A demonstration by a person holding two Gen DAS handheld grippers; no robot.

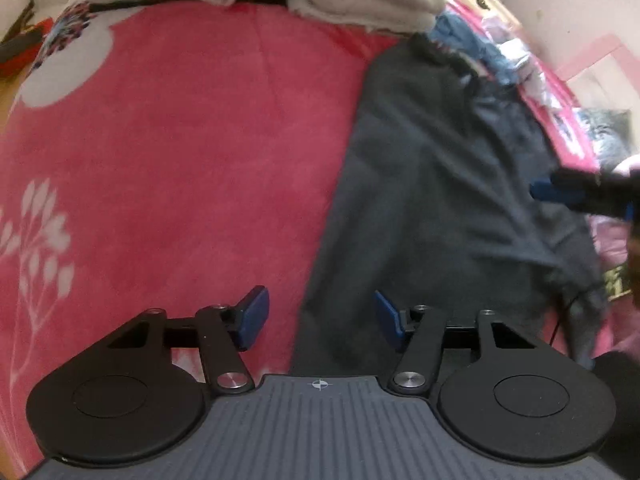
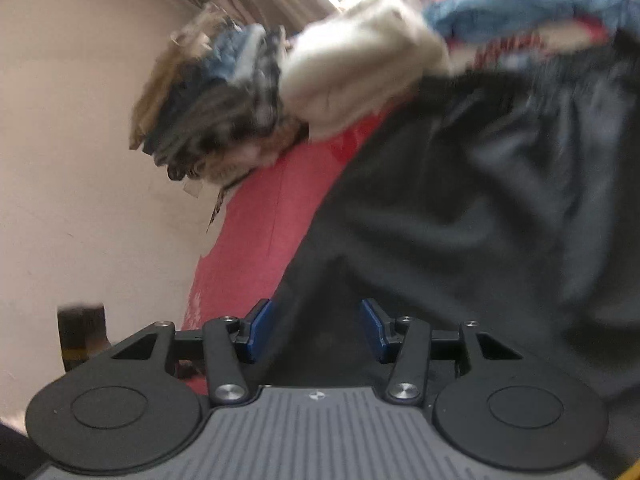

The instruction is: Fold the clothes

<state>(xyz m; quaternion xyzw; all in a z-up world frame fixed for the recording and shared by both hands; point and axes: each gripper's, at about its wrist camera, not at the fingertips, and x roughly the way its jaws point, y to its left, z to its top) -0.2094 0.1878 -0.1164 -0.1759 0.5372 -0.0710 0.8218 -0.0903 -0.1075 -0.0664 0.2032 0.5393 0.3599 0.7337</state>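
Both your tongs, left tongs [image 1: 322, 318] and right tongs [image 2: 317, 330], gape empty over the dark garment [image 1: 440, 200]; next, grip its near edge to fold.

Each handheld gripper, the left gripper [image 1: 321, 316] and the right gripper [image 2: 316, 328], had a grey ribbed body stamped with a small white crosshair mark. Two round black discs flanked it, joined to black link arms by silver screws. The fingers [image 1: 252, 316] wore blue pads.
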